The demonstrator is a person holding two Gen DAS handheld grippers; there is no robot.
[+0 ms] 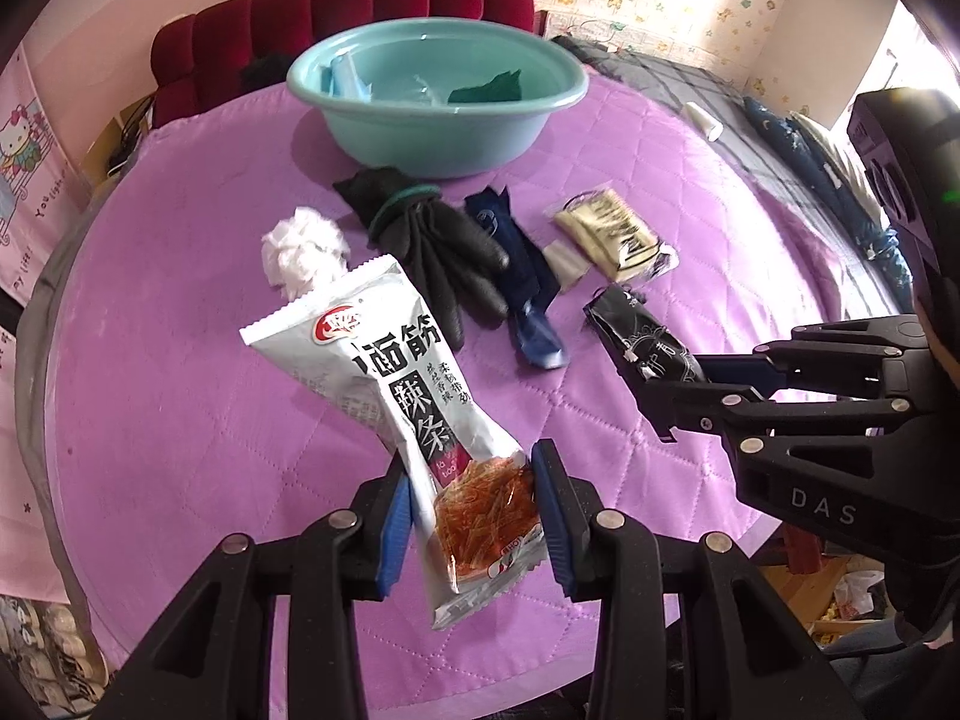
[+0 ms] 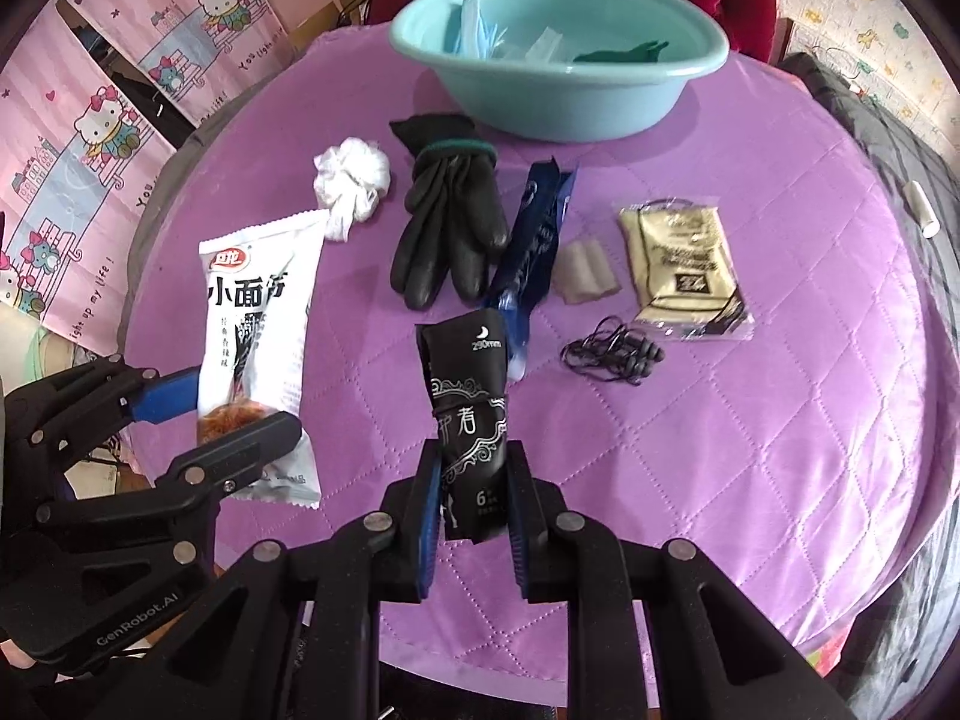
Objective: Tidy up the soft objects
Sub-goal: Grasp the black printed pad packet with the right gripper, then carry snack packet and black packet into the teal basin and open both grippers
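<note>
My left gripper [image 1: 474,516] is shut on a white snack packet [image 1: 390,372] and holds it above the purple quilt; it also shows in the right wrist view [image 2: 252,312]. My right gripper [image 2: 474,516] is shut on a black soft packet [image 2: 471,396], also held up; the packet shows at the right of the left wrist view [image 1: 642,342]. A teal basin [image 1: 435,90] stands at the back and holds blue and green soft items. On the quilt lie a black glove [image 2: 450,228], a white tissue ball [image 2: 351,183], a dark blue wrapper [image 2: 534,240] and a beige packet [image 2: 684,264].
A small white roll [image 2: 585,273] and black earphones [image 2: 618,354] lie near the beige packet. The quilt [image 2: 750,420] covers a round table. A red padded chair [image 1: 336,12] stands behind the basin. Cartoon curtains [image 2: 90,120] hang at the left.
</note>
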